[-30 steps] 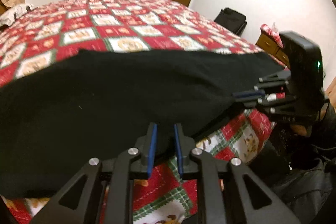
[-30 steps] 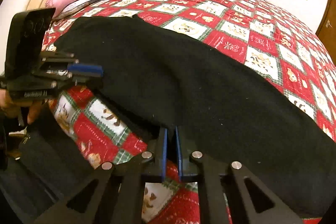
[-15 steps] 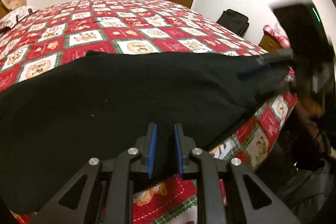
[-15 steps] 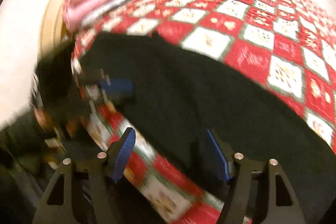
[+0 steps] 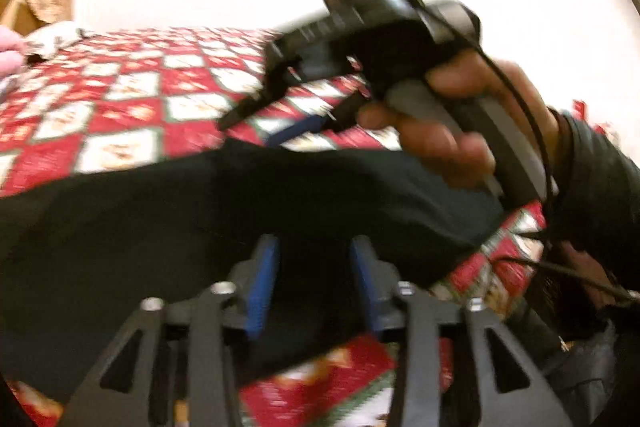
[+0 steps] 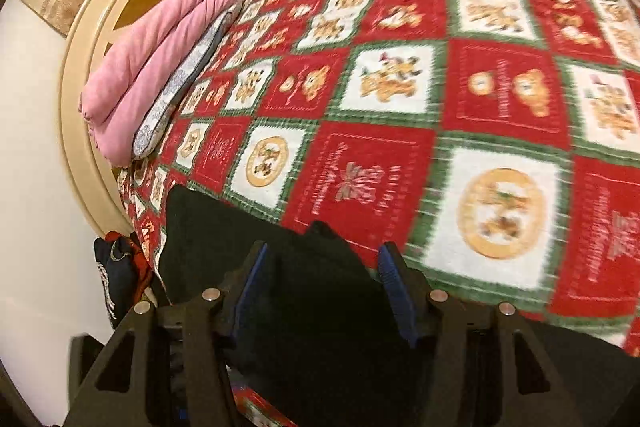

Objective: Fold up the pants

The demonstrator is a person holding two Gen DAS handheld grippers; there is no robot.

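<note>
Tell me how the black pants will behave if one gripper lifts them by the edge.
The pants will probably sag and drape, since they lie limp and follow the bed's edge. They look soft and thick, so likely not slippery against the blanket. With both grippers open now, nothing holds them; a one-point lift would likely undo the fold.

The black pants (image 6: 320, 311) are matt, soft cloth, and the red, white and green checked bedspread (image 6: 400, 107) looks like fuzzy fleece. The pink folded blanket (image 6: 156, 63) is smooth cloth. The gripper fingers (image 5: 264, 283) carry matt blue pads on black plastic arms with shiny metal screws.
</note>
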